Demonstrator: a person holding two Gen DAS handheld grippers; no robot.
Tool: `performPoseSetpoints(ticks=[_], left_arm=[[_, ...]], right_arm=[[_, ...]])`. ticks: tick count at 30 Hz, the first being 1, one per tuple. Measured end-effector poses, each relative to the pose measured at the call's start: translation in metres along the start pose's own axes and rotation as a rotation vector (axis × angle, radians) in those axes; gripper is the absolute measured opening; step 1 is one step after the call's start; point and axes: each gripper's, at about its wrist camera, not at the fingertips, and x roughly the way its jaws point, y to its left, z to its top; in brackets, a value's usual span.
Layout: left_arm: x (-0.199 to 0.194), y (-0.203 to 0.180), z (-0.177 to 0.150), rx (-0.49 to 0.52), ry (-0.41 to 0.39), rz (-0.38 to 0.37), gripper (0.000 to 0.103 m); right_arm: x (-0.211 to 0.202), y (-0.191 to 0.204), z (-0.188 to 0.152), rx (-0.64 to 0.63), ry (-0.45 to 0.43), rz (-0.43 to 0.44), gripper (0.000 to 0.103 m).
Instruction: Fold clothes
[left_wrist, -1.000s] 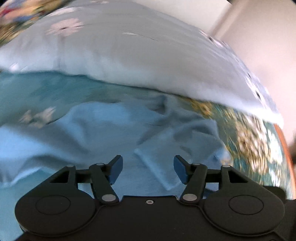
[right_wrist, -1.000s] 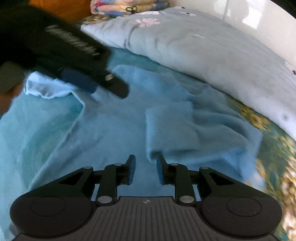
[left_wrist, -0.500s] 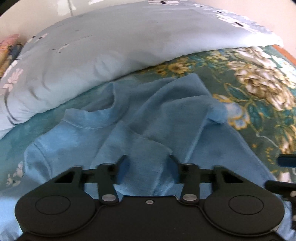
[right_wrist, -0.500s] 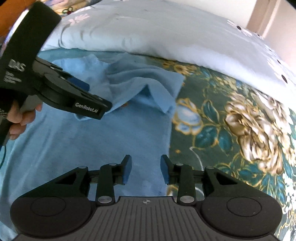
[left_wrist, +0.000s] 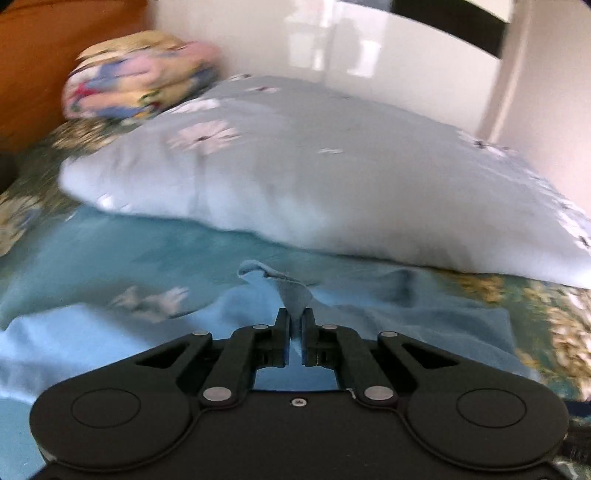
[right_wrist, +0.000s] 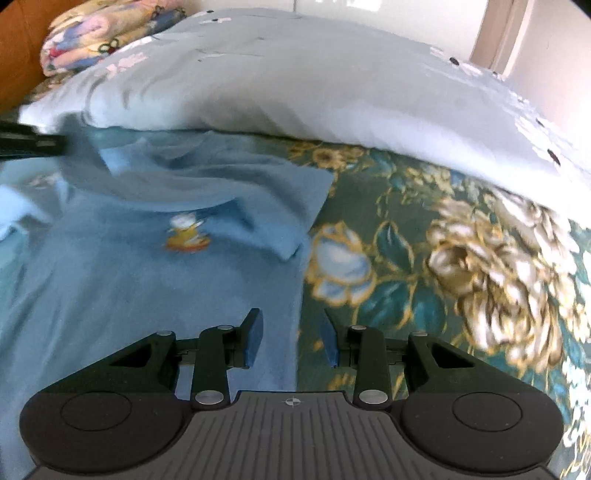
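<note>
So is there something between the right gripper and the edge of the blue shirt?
Nothing visible. The right gripper is open right over the side edge of the blue shirt, which lies on the flowered bedspread.

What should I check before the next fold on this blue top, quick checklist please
1. Left gripper pinching the blue top: ok; its jaws have just been closing on a fold.
2. Right gripper gripping the top: not ok, open over its side edge.
3. Sleeve folded inward: ok.
4. Top lying flat: not ok, rumpled near the collar.
5. Duvet clear of the top: cannot tell.
</note>
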Motion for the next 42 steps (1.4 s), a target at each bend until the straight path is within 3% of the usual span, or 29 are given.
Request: performPoseSetpoints(ticks=[7, 14, 16, 18, 22, 26, 30, 34, 38, 41, 42], left_arm=[[0.009, 0.016, -0.001, -0.04, 0.005, -0.011, 0.004], [0.0, 0.02, 0.001, -0.066, -0.047, -0.03, 0.004], [0.003, 0.02, -0.002, -0.067, -0.027, -0.03, 0.005], [0.009, 0.021, -0.01, -0.065, -0.003, -0.027, 0.005], [0.022, 0.025, -0.026, -0.057, 0.073, -0.027, 0.006], [0.022, 0.041, -0.029, -0.154, 0.097, -0.055, 0.008], [0.025, 0.055, -0.027, -0.287, 0.104, -0.094, 0.026], [0.032, 0.072, -0.026, -0.464, 0.118, -0.119, 0.028], [0.037, 0.079, -0.024, -0.519, 0.123, -0.136, 0.025], [0.04, 0.079, -0.021, -0.513, 0.126, -0.158, 0.008], [0.041, 0.079, -0.02, -0.511, 0.125, -0.163, 0.006]], right_arm=[[0.045, 0.01, 0.023, -0.041, 0.015, -0.012, 0.031], [0.042, 0.011, 0.03, -0.019, -0.088, -0.063, 0.031], [0.039, 0.003, 0.028, 0.048, -0.1, -0.093, 0.042], [0.04, -0.004, 0.022, 0.1, -0.091, -0.11, 0.043], [0.049, -0.002, 0.016, 0.084, -0.051, -0.117, 0.043], [0.036, -0.006, 0.02, 0.098, -0.031, -0.058, 0.04], [0.009, -0.014, 0.028, 0.103, -0.075, 0.05, 0.04], [0.031, -0.024, 0.06, 0.111, -0.087, 0.083, 0.04], [0.073, -0.038, 0.092, 0.198, -0.049, 0.135, 0.04], [0.093, -0.045, 0.105, 0.26, -0.014, 0.174, 0.036], [0.097, -0.046, 0.107, 0.268, 0.002, 0.183, 0.029]])
